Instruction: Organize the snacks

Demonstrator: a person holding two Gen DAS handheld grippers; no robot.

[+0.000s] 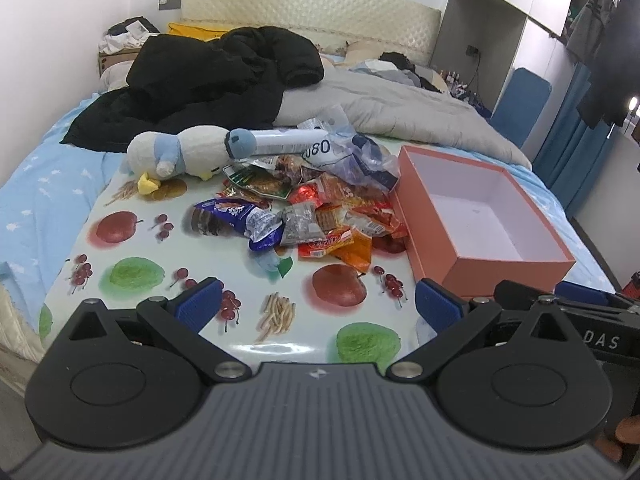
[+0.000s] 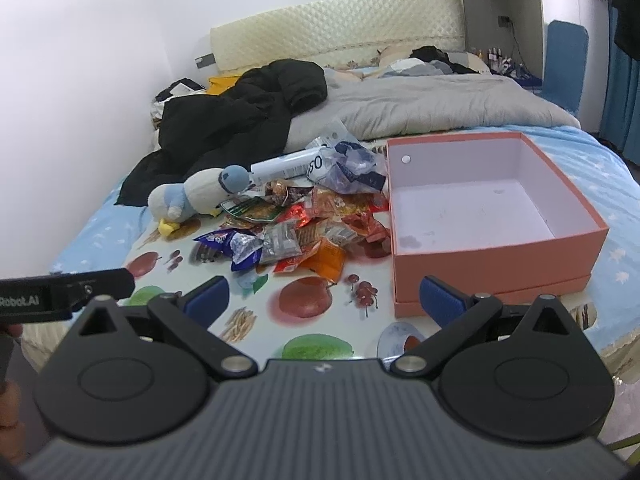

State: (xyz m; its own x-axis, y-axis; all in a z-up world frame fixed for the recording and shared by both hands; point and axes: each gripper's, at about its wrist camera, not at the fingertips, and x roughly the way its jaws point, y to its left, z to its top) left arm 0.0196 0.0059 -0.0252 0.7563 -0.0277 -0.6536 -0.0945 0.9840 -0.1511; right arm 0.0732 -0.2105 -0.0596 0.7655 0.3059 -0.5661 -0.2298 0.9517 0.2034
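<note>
Nearest, the left gripper (image 1: 316, 304) and the right gripper (image 2: 322, 300) hover with jaws apart and empty over the fruit-print mat (image 1: 132, 236), seemingly poised to start. Farther on, the snack pile (image 2: 296, 232) lies heaped mid-mat, with the empty pink box (image 2: 496, 248) just right, likely their destination. A wrapper (image 1: 324, 148) reads "080"; the neighbouring tools show "DAS" and "Robot.AI".

Plush penguin (image 1: 180, 154), black coat (image 1: 208, 80), grey duvet (image 1: 392, 108)
</note>
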